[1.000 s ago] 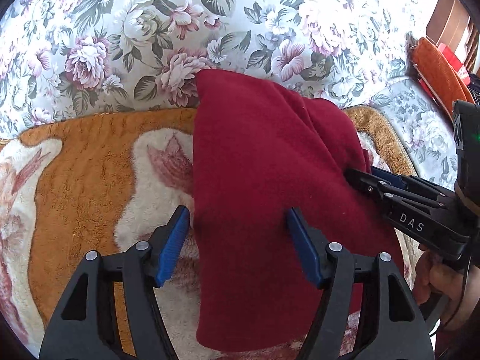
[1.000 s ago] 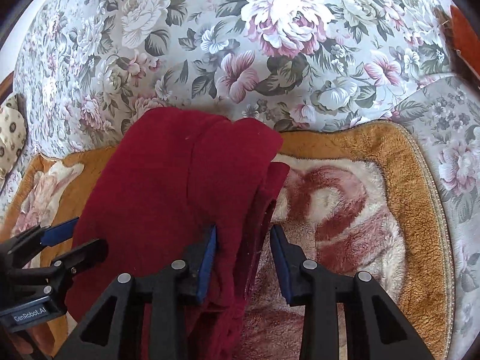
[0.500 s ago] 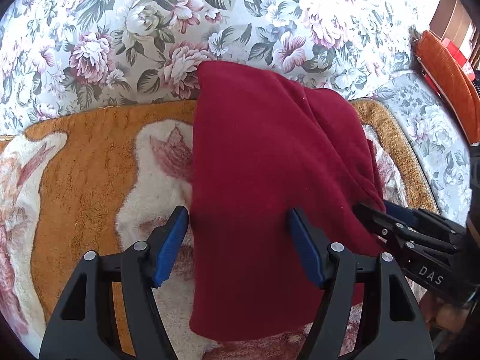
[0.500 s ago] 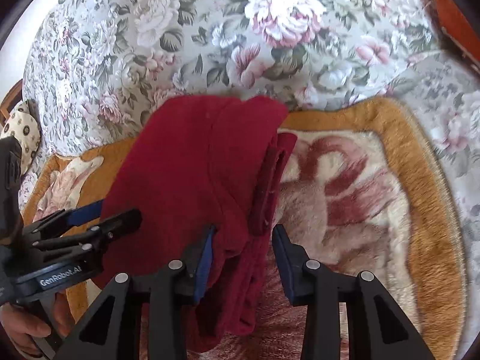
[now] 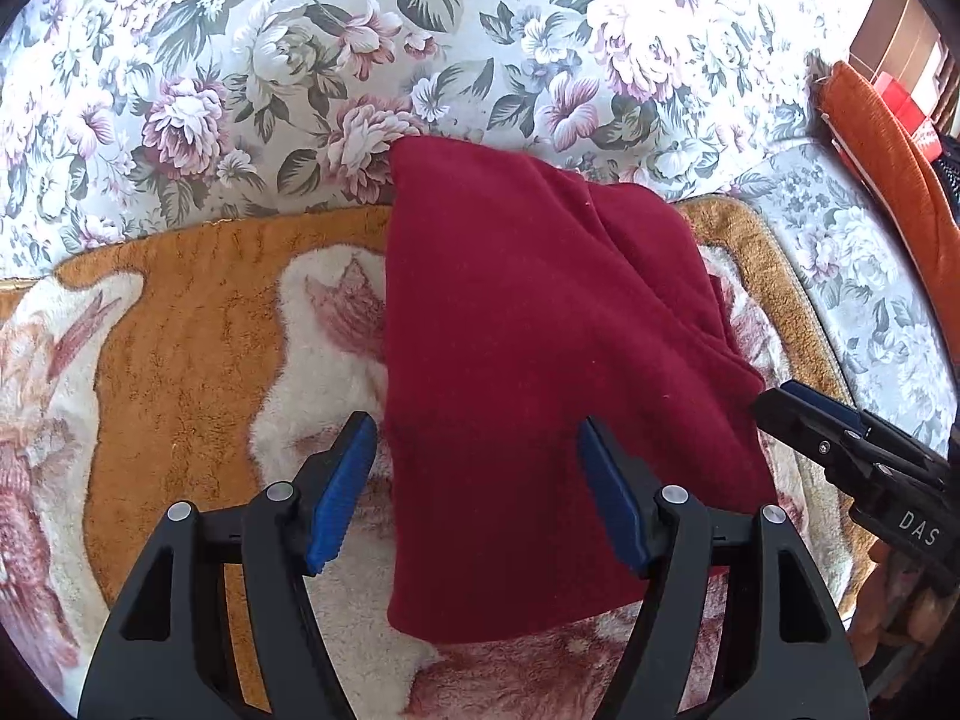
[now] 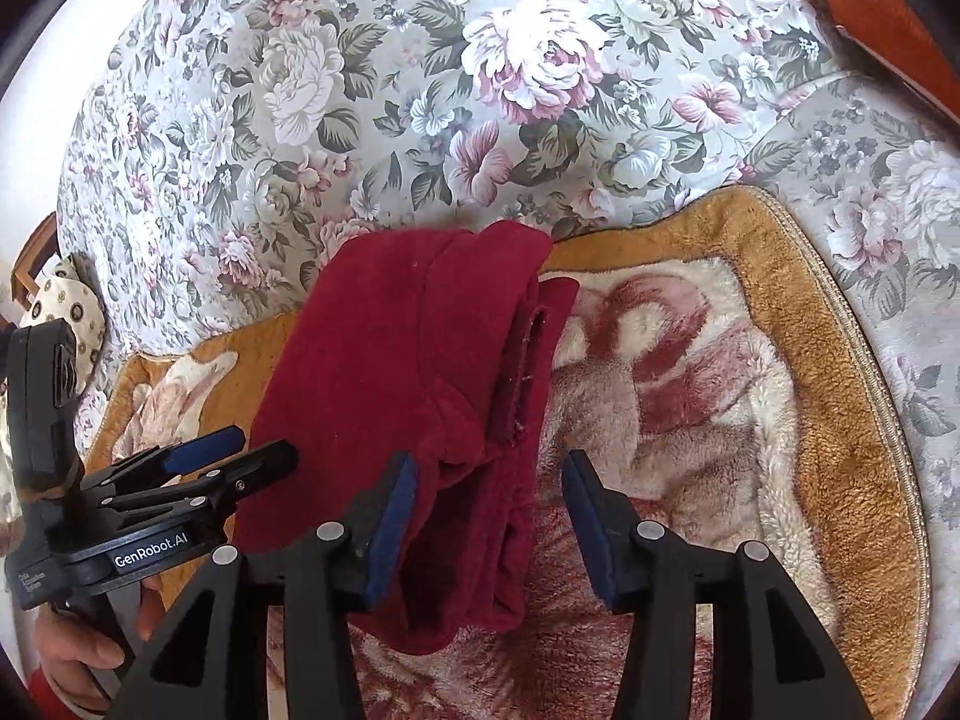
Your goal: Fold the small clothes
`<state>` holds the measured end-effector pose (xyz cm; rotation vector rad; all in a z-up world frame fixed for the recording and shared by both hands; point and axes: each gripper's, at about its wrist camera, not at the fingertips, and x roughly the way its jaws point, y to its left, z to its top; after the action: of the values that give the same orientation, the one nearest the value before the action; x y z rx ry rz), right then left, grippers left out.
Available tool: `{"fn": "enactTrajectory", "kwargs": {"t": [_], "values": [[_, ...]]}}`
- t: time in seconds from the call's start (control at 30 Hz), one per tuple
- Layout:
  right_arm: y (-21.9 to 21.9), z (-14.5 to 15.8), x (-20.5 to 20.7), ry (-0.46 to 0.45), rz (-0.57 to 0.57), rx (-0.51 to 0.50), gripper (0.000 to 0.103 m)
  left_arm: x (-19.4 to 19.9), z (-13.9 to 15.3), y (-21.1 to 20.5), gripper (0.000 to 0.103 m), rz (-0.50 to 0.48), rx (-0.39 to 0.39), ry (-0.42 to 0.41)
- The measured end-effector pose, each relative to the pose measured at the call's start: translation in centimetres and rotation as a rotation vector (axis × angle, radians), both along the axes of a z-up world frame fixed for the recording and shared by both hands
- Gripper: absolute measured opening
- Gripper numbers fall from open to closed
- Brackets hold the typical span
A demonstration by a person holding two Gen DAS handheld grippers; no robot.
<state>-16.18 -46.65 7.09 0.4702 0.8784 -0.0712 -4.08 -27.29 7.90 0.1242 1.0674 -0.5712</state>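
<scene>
A folded dark red garment (image 5: 540, 360) lies on an orange and cream plush blanket (image 5: 180, 360); it also shows in the right wrist view (image 6: 408, 372), with its layered right edge in sight. My left gripper (image 5: 477, 492) is open and empty, hovering over the garment's near left part. My right gripper (image 6: 489, 516) is open and empty, hovering over the garment's near right edge. Each gripper shows in the other's view: the right one (image 5: 804, 414) beside the garment's right edge, the left one (image 6: 234, 456) by its left edge.
The blanket (image 6: 780, 390) lies on a floral sofa whose backrest (image 5: 420, 60) rises right behind the garment. An orange cushion (image 5: 888, 144) sits on the sofa arm at far right. A patterned pillow (image 6: 66, 300) lies at far left.
Both grippers have drawn back from the garment. The right gripper has let go of the red edge it pinched and opened wider. The garment lies still.
</scene>
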Motion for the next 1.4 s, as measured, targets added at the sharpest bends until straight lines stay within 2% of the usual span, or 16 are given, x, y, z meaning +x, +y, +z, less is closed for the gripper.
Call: {"fn": "enactTrajectory", "kwargs": {"t": [0.27, 0.5, 0.87, 0.9, 0.93, 1.0, 1.13, 1.2, 1.27, 1.33, 1.4], "values": [[-0.3, 0.0, 0.1, -0.006, -0.023, 0.025, 0.054, 0.6, 0.6, 0.8, 0.07, 0.049, 0.0, -0.01], [-0.1, -1.3, 1.1, 0.007, -0.023, 0.06, 0.057, 0.9, -0.7, 0.6, 0.07, 0.045, 0.009, 0.004], [-0.1, -2.3, 3.3, 0.028, -0.018, 0.037, 0.057, 1.5, -1.2, 0.1, 0.074, 0.048, -0.004, 0.025], [-0.2, -2.5, 3.6, 0.026, -0.011, 0.044, 0.053, 1.6, -1.3, 0.1, 0.074, 0.047, -0.003, 0.028], [-0.3, -2.6, 3.8, 0.014, -0.005, 0.054, 0.037, 1.6, -1.2, 0.1, 0.074, 0.045, -0.006, 0.027], [-0.3, -2.5, 4.0, -0.002, -0.007, 0.04, 0.029, 1.5, -1.0, 0.2, 0.074, 0.041, -0.012, 0.02], [-0.3, -2.5, 3.6, -0.015, -0.018, 0.004, 0.027, 1.9, -1.2, 0.5, 0.075, 0.043, -0.045, 0.032], [-0.2, -3.2, 3.7, 0.002, -0.004, 0.02, 0.029, 2.2, -1.6, 0.6, 0.075, 0.049, -0.064, 0.051], [-0.3, -2.6, 3.0, -0.032, 0.002, 0.034, 0.032, 2.6, -1.7, 0.9, 0.075, 0.032, -0.122, 0.084], [-1.0, -2.0, 2.1, -0.056, -0.022, 0.055, 0.054, 3.0, -1.5, 1.5, 0.075, 0.037, -0.181, 0.105], [-1.8, -2.2, 1.7, -0.078, -0.026, 0.098, 0.059, 3.5, -1.7, 1.8, 0.085, 0.045, -0.213, 0.115]]}}
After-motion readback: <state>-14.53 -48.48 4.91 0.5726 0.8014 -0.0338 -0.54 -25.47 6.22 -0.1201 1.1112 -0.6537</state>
